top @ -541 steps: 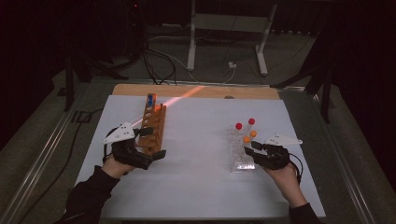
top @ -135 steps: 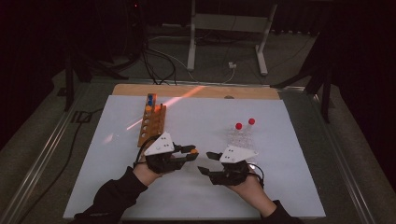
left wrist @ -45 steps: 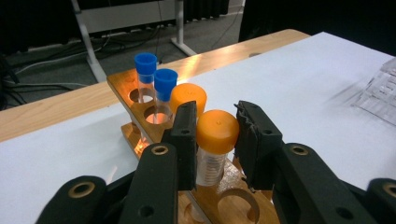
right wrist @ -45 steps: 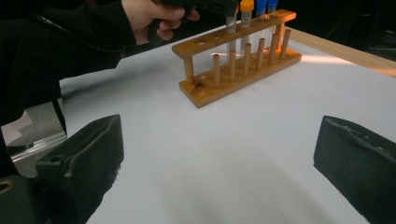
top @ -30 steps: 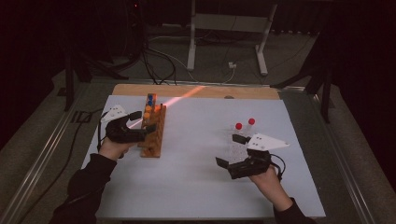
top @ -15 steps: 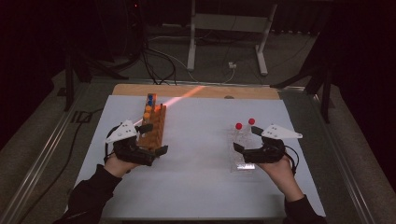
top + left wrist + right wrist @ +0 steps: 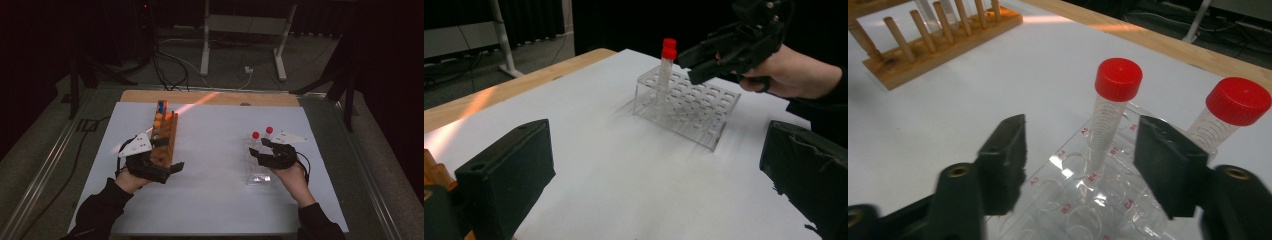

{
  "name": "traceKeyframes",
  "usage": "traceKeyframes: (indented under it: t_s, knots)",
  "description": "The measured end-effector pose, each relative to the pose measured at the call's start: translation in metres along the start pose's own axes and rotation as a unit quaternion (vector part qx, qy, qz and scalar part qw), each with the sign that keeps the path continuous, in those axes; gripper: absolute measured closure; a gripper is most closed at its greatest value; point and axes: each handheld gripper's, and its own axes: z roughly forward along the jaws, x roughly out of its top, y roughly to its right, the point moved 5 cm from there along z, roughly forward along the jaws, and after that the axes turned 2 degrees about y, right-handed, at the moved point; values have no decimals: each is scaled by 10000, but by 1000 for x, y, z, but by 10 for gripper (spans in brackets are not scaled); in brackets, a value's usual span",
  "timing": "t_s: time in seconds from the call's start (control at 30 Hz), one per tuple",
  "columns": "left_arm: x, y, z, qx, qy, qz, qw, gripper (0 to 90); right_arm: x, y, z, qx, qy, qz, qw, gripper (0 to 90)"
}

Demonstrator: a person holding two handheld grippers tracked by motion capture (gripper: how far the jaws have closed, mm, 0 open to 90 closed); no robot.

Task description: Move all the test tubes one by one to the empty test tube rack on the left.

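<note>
Dark room, white surface [image 7: 215, 185] with a wooden strip at its far edge. Right gripper [image 7: 1083, 155]: fingers have just been closing, now half apart, nothing pressed; one red-capped tube [image 7: 1113, 107] stands in the clear rack [image 7: 1068, 200] just ahead of the gap, a second red-capped tube [image 7: 1230, 115] beyond the right finger. A second ago this hand sat nearer the person; now it is at the rack, likely lining up a grasp. Left gripper [image 7: 162, 167]: fingers wide apart, empty, beside the wooden rack [image 7: 165, 135]. High view shows orange and blue caps there; right gripper view gives the rack's red cell labels.
</note>
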Motion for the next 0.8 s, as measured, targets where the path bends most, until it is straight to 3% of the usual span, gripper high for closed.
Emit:
traceKeyframes:
  t_s: [0.27,0.8]
  knots:
    - [0,2,0,-59,-16,25,10000,18,-3,7,11,-214,-202,49,9996,569]
    - [-1,0,0,-83,-16,-34,10000,18,-3,10,28,-193,-358,50,9992,741]
